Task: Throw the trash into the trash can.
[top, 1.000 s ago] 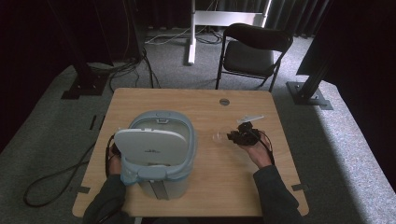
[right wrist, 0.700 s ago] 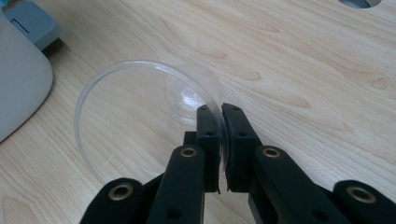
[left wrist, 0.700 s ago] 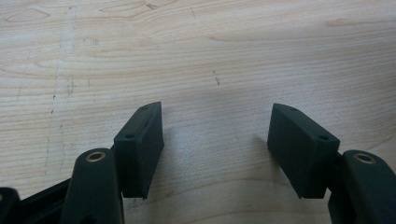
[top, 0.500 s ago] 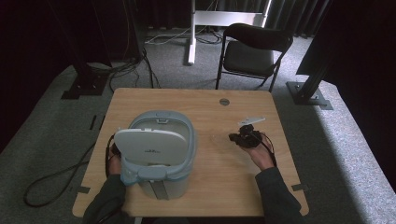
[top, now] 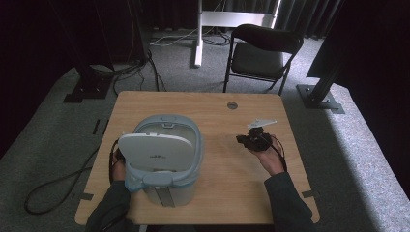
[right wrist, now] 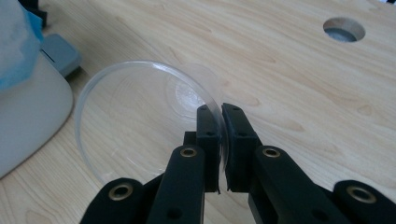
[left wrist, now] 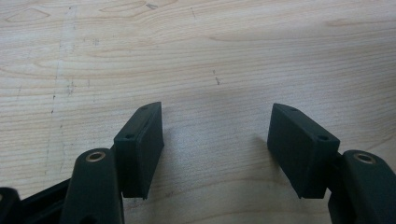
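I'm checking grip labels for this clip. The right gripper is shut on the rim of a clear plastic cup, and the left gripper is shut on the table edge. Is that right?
Not quite. The left gripper is open: the left gripper view shows its jaws apart over bare table, holding nothing. The right gripper is indeed shut on the rim of the clear plastic cup, as the right gripper view shows.
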